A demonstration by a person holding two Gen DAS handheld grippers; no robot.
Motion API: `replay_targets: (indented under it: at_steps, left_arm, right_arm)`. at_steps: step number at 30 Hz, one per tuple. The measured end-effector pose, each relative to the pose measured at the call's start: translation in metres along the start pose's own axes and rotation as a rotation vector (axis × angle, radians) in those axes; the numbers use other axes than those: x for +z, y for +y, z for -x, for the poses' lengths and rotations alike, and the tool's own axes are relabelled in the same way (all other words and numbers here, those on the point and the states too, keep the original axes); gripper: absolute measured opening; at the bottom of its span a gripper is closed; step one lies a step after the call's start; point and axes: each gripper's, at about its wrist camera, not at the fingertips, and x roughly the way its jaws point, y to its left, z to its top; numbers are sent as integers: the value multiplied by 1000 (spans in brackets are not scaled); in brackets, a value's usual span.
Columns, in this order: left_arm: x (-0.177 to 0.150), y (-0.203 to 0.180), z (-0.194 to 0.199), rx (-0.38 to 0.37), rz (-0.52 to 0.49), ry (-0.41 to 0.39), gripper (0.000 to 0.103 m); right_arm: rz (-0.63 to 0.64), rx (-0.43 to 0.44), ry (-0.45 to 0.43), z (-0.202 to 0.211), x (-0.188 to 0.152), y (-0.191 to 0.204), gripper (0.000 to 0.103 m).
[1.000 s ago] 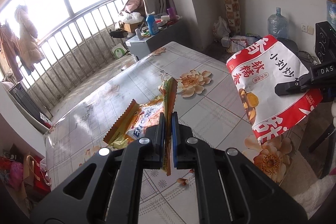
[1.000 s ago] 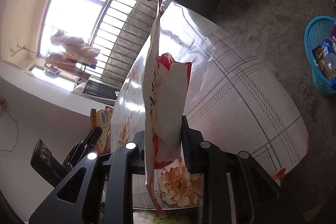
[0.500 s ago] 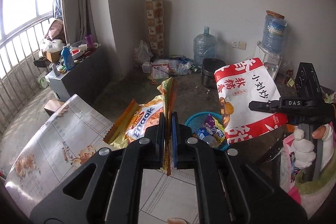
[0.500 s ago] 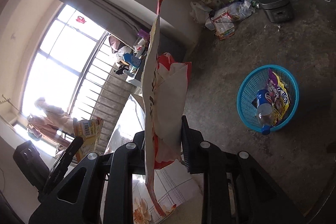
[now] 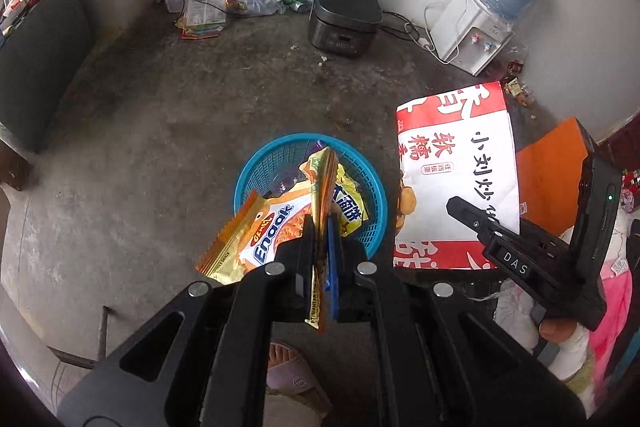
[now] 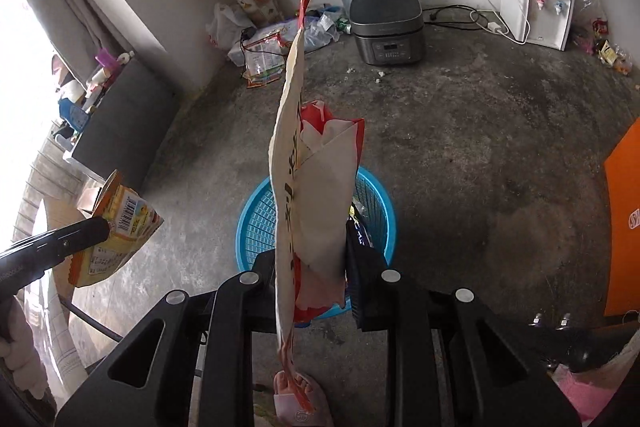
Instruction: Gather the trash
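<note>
On the bare concrete floor (image 5: 160,131) sits the blue basket (image 5: 256,171). Your left gripper (image 5: 320,227) pinches an orange noodle wrapper (image 5: 264,227); your right gripper (image 6: 310,267) clamps the red-and-white snack bag (image 6: 312,195). Both hang over the basket: lower, then release each in turn.

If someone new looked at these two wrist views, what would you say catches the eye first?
Probably the big red-and-white snack bag clamped in the right gripper, hanging over the blue basket on the bare concrete floor. Next, the orange noodle wrapper pinched in the left gripper, also above the basket, which already holds some wrappers. Behind them, against the wall, a dark rice cooker sits between a water jug and a white dispenser.
</note>
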Motion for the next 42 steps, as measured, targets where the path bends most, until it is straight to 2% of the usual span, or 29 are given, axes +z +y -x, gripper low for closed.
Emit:
replay_targets:
  at_steps: [4,7,9,14,18,21,24,27,35,42]
  left_arm:
    - [17,29,-83,3,80,166,7]
    - [18,45,-129,-16,161,243,24]
    - [18,54,-143,-9,201,258,26]
    - [25,59,-127,-45,212,194,32]
    - [34,60,-85,-54,181,119,35]
    - [36,59,-49,-49,155,62,40]
    - [29,60,-8,-29,131,1,49]
    - [16,63,30,-9,120,-65,55]
    - [-46,55,150,21,99,-277,74]
    - [-123,49,242,111,169,-449,84]
  right_arm:
    - [47,-31,104,-68,9,4,24]
    - [124,-96,188,-123,9,12,26]
    - [168,-144,255,-161,7,15,26]
    - [195,-153,390,-220,-4,18,26]
    - [157,-147,492,-265,-12,13,26]
    - [59,-102,518,-275,-11,2,29]
    - [30,-65,483,-257,-6,0,33]
    - [6,-15,419,-224,0,-1,46]
    - [-24,16,183,-119,4,-1,47]
    - [27,94,-5,-21,0,24,48]
